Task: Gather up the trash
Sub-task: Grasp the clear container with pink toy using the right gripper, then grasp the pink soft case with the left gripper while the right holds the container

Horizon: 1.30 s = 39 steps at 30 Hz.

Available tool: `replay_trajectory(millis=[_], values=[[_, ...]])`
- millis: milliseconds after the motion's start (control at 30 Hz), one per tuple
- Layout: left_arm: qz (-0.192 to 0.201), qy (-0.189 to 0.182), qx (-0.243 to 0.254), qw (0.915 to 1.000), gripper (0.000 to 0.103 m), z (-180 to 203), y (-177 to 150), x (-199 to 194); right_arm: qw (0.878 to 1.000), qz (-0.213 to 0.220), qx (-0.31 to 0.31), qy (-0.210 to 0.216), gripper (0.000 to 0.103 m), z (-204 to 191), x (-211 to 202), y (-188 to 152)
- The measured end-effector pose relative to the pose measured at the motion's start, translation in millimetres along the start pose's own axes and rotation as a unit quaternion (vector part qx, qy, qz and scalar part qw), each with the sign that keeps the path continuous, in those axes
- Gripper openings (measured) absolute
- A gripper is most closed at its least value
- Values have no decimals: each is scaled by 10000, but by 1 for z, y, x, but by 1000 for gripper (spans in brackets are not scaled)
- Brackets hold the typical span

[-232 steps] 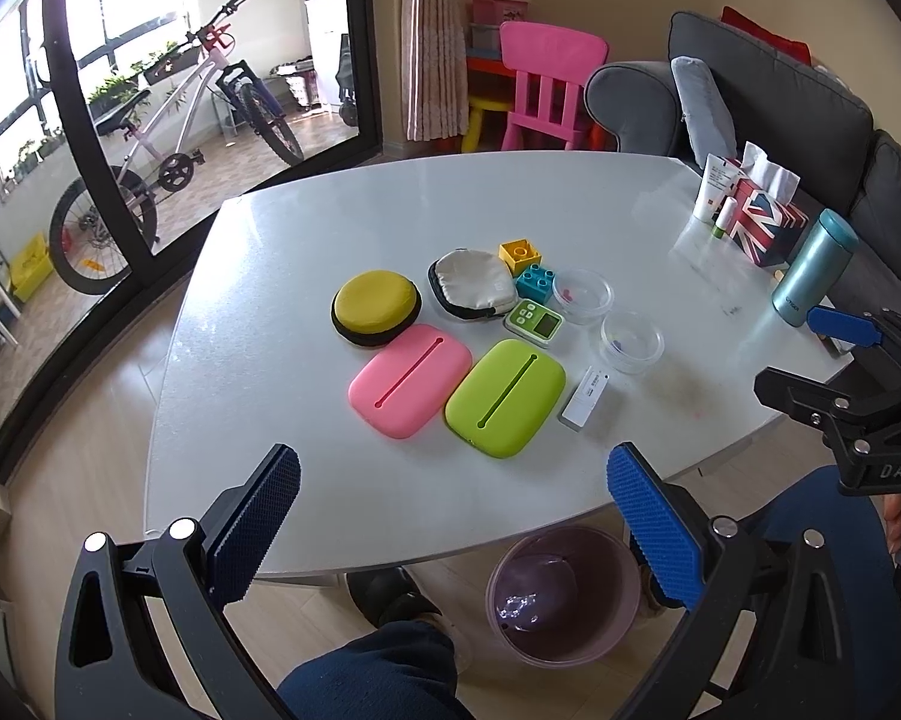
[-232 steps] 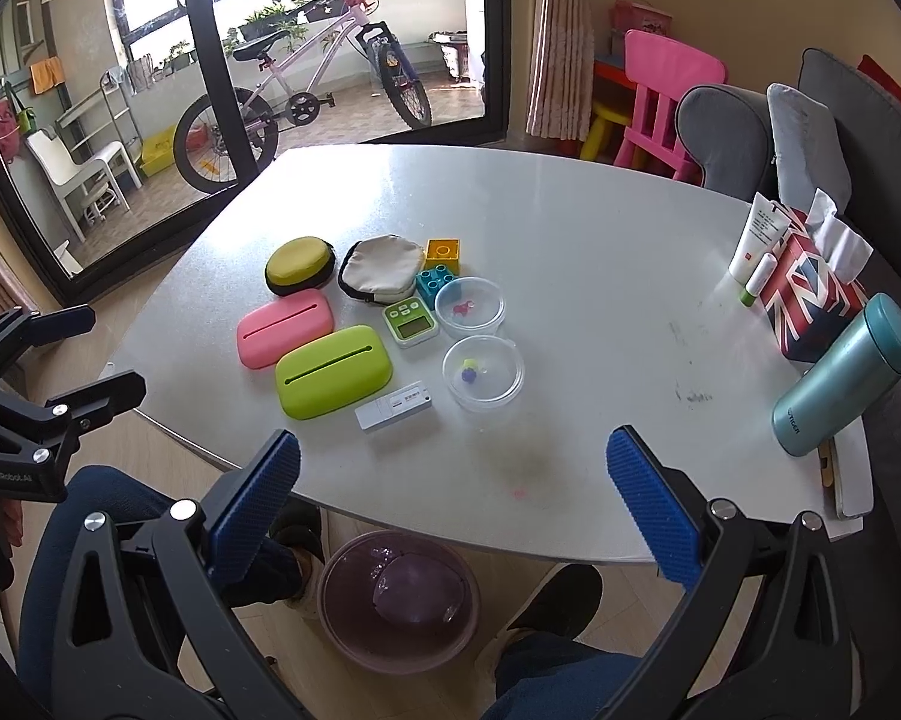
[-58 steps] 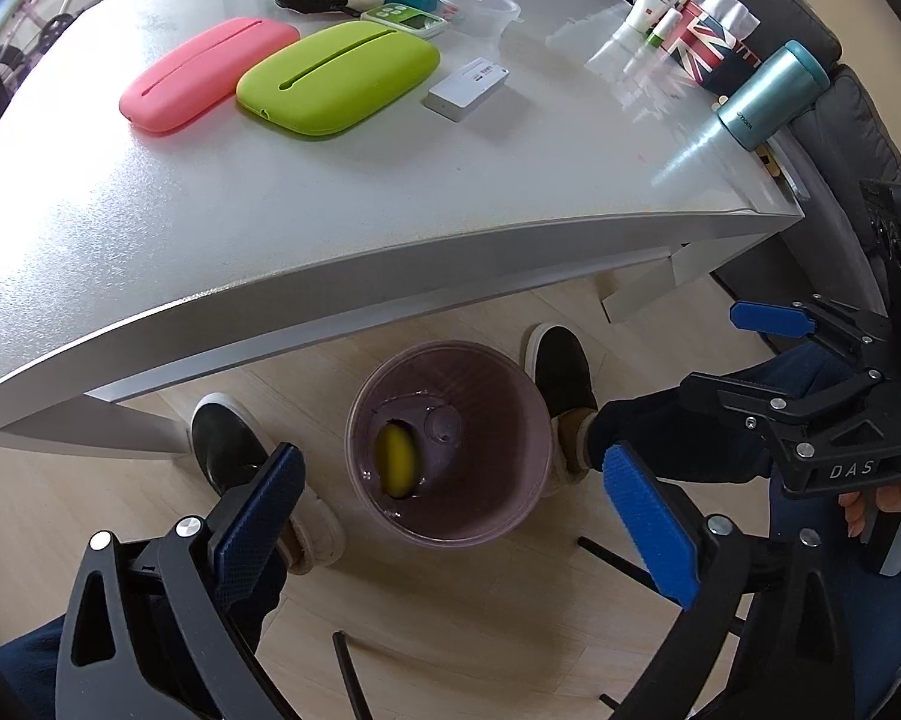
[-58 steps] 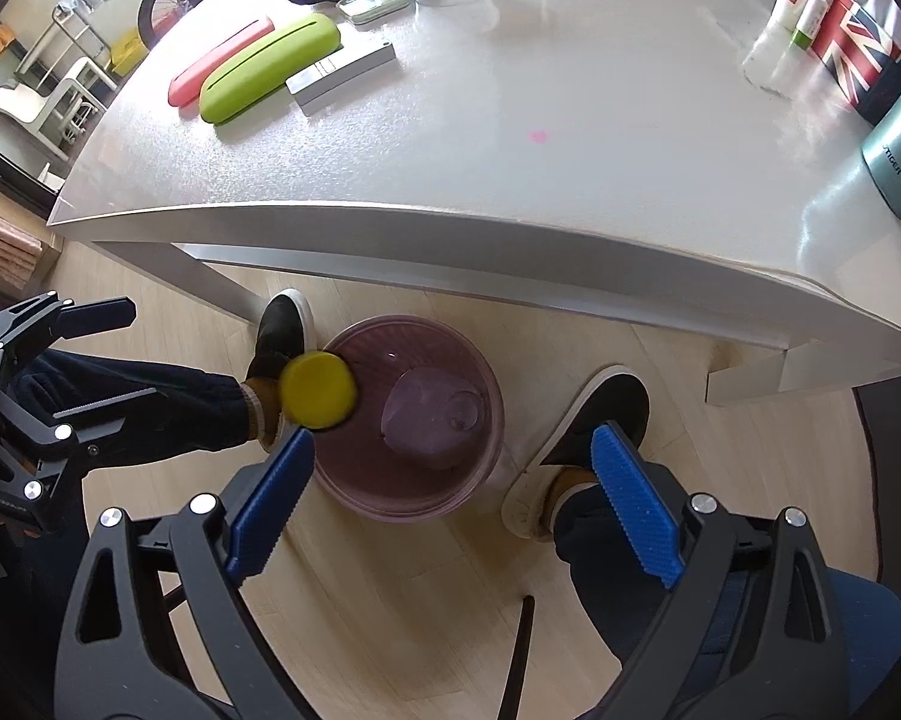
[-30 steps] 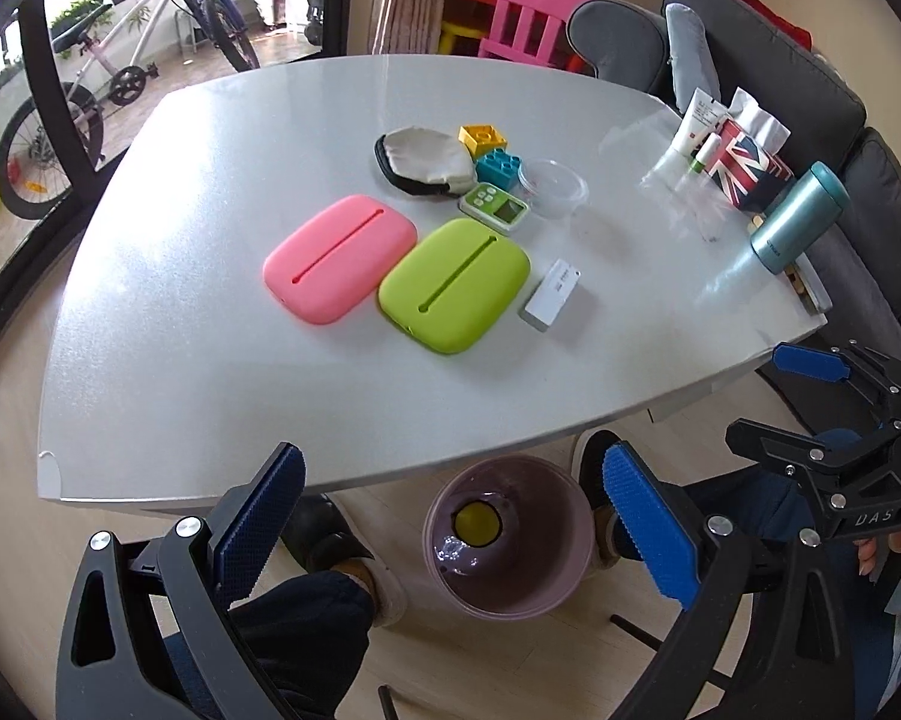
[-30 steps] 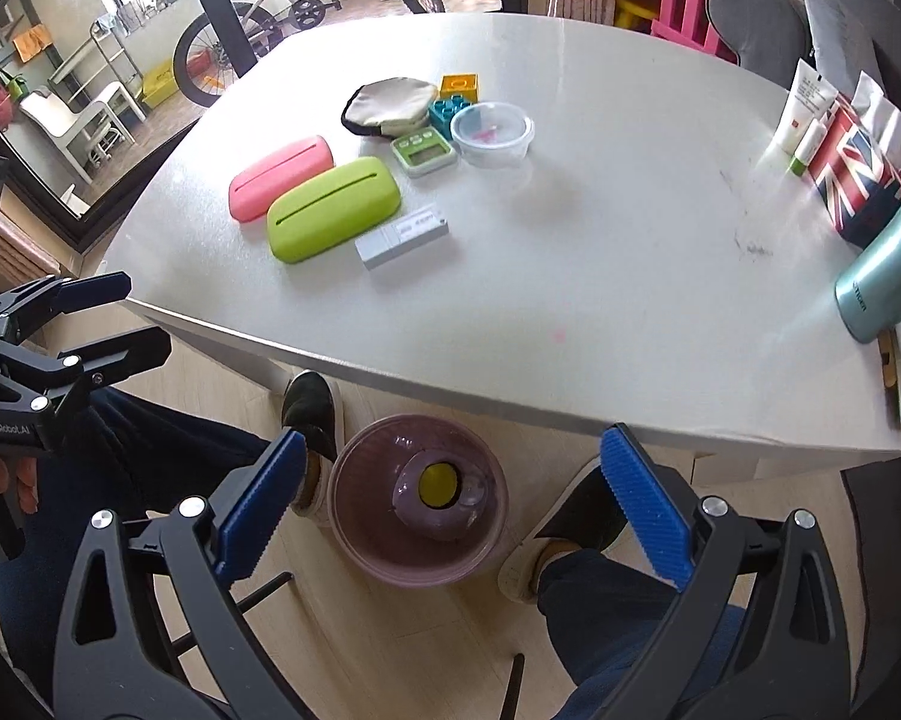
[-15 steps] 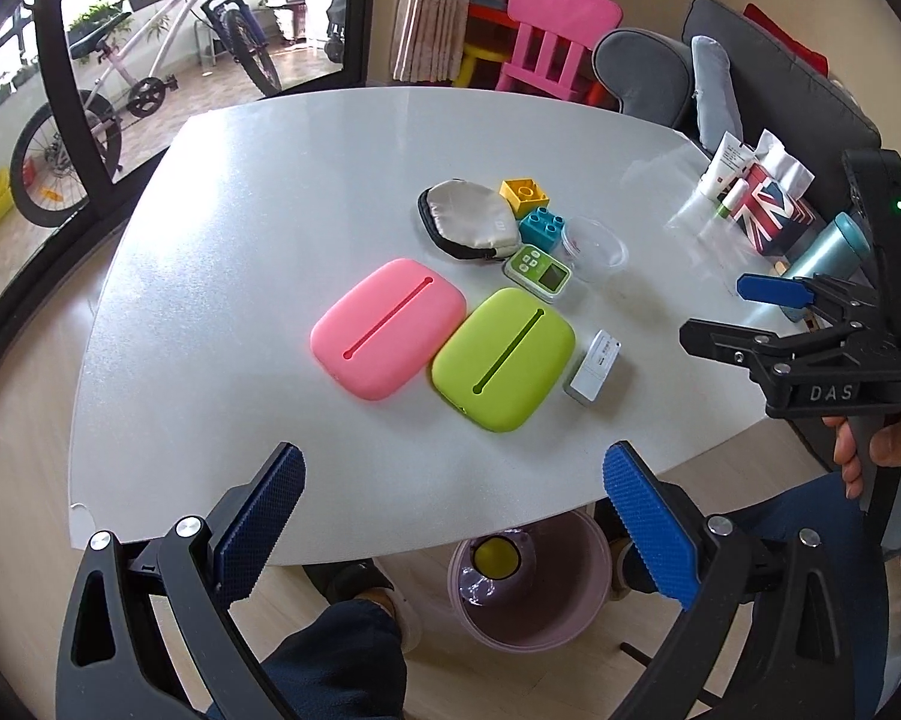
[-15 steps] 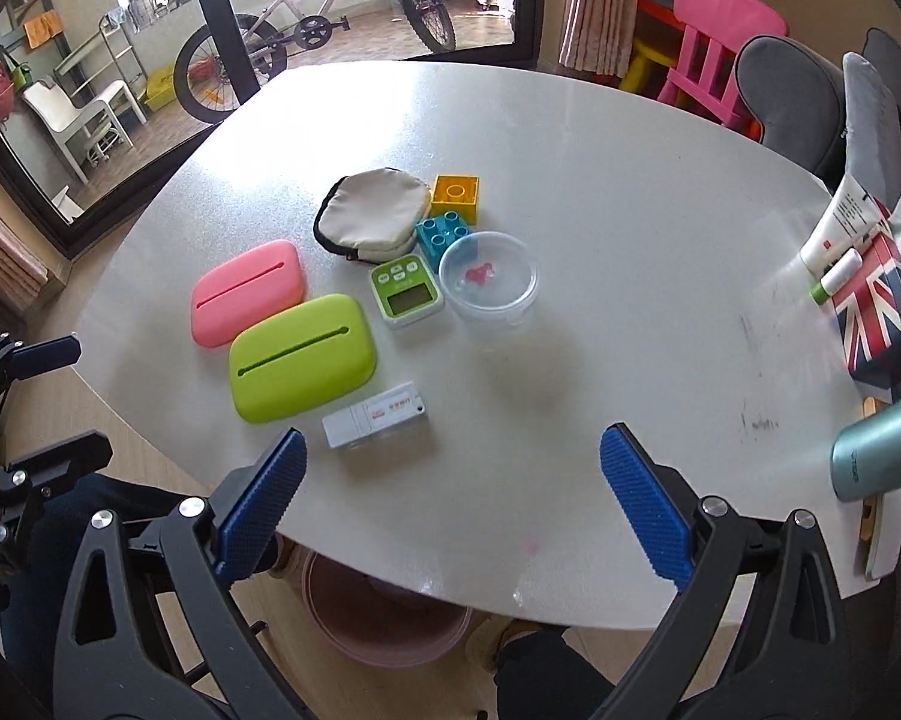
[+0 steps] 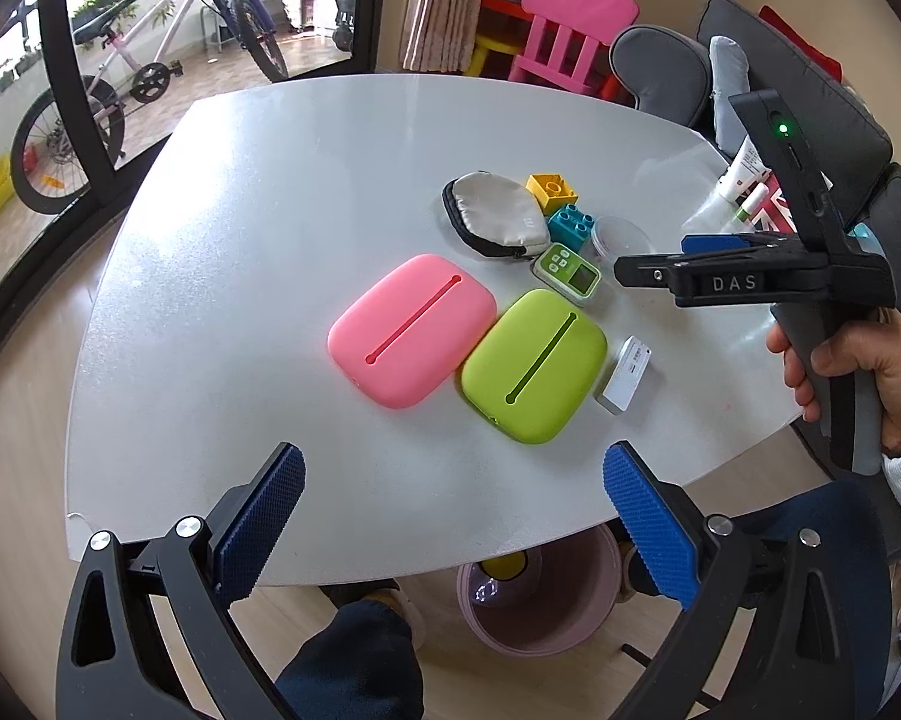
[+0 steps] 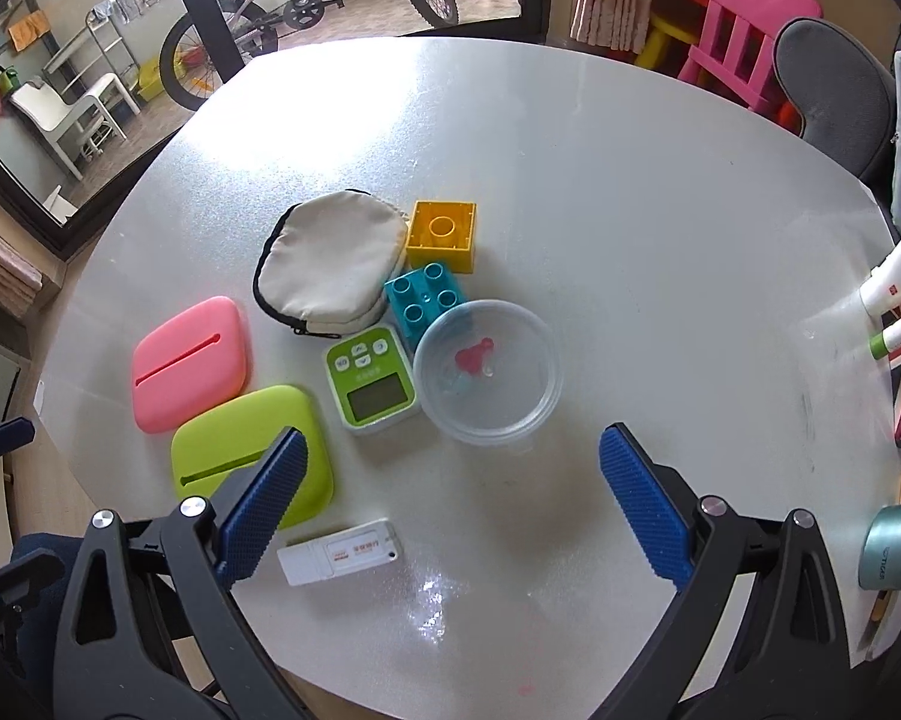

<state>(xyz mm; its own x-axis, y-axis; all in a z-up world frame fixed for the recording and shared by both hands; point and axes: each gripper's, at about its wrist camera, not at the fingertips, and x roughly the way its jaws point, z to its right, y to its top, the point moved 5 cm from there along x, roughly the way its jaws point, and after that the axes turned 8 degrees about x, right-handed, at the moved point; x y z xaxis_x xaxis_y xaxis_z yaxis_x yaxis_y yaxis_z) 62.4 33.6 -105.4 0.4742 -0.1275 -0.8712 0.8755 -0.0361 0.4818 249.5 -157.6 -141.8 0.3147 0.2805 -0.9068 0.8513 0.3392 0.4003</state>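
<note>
The right tool (image 10: 450, 480) hangs wide open and empty over the table (image 10: 630, 192), its pads framing the clear lidded dish (image 10: 489, 372) just ahead; the left tool (image 9: 450, 504) is equally wide and empty near the table's front edge. Below, the pink trash bin (image 9: 540, 606) holds a yellow item (image 9: 507, 567) and something clear. Judging by the aim, the dish looks like the next pick; which remaining items count as trash is unclear.
</note>
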Motion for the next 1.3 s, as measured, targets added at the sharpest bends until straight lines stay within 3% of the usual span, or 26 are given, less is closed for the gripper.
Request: replay_trajectory(millis=[167, 633, 1000, 1300], values=[[-19, -26, -66, 10000, 96, -5, -1, 4, 9999, -141, 47, 2, 83, 2, 18, 10], [-100, -56, -94, 9999, 96, -10, -1, 11, 9995, -294, 102, 10, 60, 5, 38, 20], [-102, -57, -16, 9999, 96, -8, 8, 18, 9999, -64, 52, -77, 60, 10, 15, 12], [-175, 24, 169, 9997, 96, -15, 31, 33, 10000, -11, -14, 68, 60, 6, -18, -25]])
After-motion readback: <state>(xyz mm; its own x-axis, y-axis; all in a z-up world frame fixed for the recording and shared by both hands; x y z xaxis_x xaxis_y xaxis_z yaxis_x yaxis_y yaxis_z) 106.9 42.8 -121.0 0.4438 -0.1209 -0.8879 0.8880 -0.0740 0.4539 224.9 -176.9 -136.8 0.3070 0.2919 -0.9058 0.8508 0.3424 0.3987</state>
